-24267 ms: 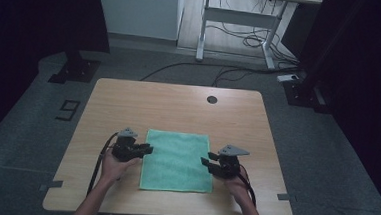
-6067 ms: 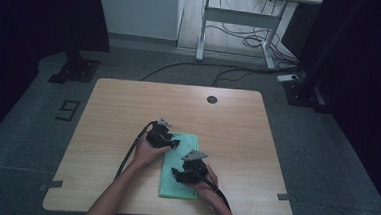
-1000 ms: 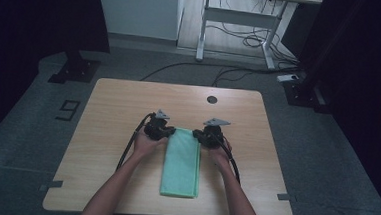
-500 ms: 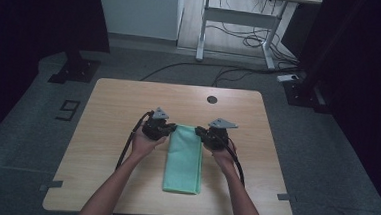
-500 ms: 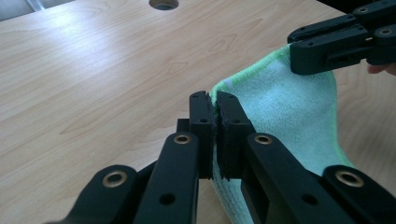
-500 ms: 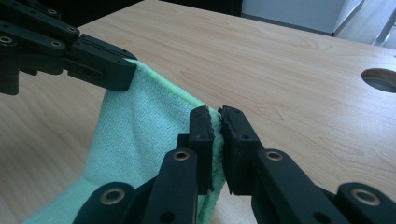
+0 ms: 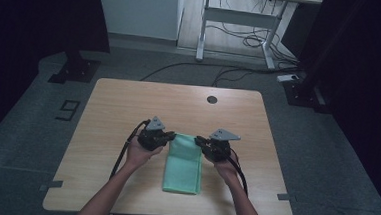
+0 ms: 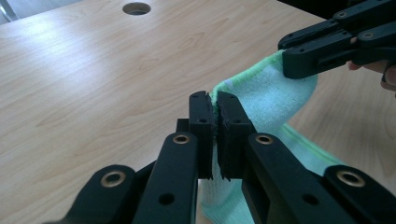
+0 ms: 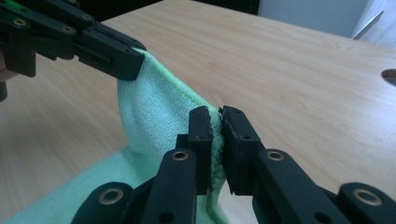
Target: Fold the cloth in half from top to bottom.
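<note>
A green towel [image 7: 183,163], folded into a narrow strip, lies lengthwise on the wooden table [image 7: 118,108]. Its far end is lifted off the wood. My left gripper [image 7: 165,137] is shut on the far left corner of that end. In the left gripper view the black jaws [image 8: 213,128] pinch the towel's edge [image 8: 271,95], and the other gripper [image 8: 322,44] holds the opposite corner. My right gripper [image 7: 202,143] is shut on the far right corner; its jaws [image 9: 217,140] clamp the hem of the towel [image 9: 149,102], with the left gripper [image 9: 93,46] beyond it.
A round cable hole [image 7: 211,99] sits near the table's far edge. Bare wood lies beyond the towel and on both sides. Cables [image 7: 123,153] trail from the grippers back along the person's forearms. A desk frame [image 7: 234,20] stands on the floor behind.
Both grippers have carried the towel's far end a little farther away and upward. The strip has slid with them toward the table's middle.
</note>
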Demonstrator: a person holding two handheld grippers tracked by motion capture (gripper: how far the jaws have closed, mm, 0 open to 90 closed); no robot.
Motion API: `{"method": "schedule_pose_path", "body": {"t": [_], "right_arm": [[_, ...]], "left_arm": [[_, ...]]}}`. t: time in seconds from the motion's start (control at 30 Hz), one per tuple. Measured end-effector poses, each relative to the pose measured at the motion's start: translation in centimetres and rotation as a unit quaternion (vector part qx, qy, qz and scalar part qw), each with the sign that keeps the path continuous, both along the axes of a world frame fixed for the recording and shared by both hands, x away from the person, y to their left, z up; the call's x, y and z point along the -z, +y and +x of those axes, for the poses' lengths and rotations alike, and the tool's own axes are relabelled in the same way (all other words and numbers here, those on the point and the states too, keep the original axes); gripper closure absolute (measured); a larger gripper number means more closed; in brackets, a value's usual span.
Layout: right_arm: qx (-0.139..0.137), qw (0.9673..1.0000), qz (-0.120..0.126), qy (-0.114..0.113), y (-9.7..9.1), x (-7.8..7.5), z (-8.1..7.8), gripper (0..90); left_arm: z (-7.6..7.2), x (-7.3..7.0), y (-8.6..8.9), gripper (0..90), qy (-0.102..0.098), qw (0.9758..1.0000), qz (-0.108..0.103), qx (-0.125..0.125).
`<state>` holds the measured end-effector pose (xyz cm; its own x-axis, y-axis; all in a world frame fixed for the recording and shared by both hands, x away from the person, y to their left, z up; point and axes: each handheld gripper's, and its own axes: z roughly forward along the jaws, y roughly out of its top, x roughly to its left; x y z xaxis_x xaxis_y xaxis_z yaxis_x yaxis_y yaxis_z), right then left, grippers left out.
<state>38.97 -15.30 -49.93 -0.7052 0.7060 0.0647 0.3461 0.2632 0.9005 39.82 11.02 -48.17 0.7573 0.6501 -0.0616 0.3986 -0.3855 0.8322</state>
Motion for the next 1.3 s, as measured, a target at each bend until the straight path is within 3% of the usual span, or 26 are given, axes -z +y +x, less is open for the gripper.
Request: {"method": "schedule_pose_path", "body": {"t": [0.2, 0.47, 0.9, 1.03, 1.17, 1.3], "right_arm": [[-0.014, 0.9999, 0.001, -0.003, 0.1, 0.4, -1.9, 82.1], [-0.036, 0.9993, 0.004, 0.001, -0.3, 1.3, -4.4, 82.0], [-0.070, 0.9972, 0.018, 0.020, -0.6, 3.3, -8.7, 81.7], [-0.074, 0.9968, 0.020, 0.025, -0.9, 3.5, -9.5, 81.6], [-0.086, 0.9954, 0.029, 0.032, -1.3, 3.4, -10.5, 81.2], [-0.102, 0.9929, -0.006, 0.061, -1.1, 4.3, -11.4, 80.8]], "left_arm": [[-1.5, 0.2, 0.2, 85.2, -0.003, 0.9999, -0.002, 0.010], [-4.7, 0.8, 0.5, 85.1, -0.017, 0.9992, 0.014, 0.033], [-8.8, 3.2, 1.4, 84.5, 0.015, 0.9986, 0.001, 0.051], [-9.5, 3.3, 1.4, 84.1, 0.014, 0.9984, 0.001, 0.055], [-11.2, 3.7, 1.2, 83.4, 0.013, 0.9978, 0.004, 0.065], [-11.8, 4.6, 0.4, 83.0, 0.024, 0.9962, 0.027, 0.079]]}}
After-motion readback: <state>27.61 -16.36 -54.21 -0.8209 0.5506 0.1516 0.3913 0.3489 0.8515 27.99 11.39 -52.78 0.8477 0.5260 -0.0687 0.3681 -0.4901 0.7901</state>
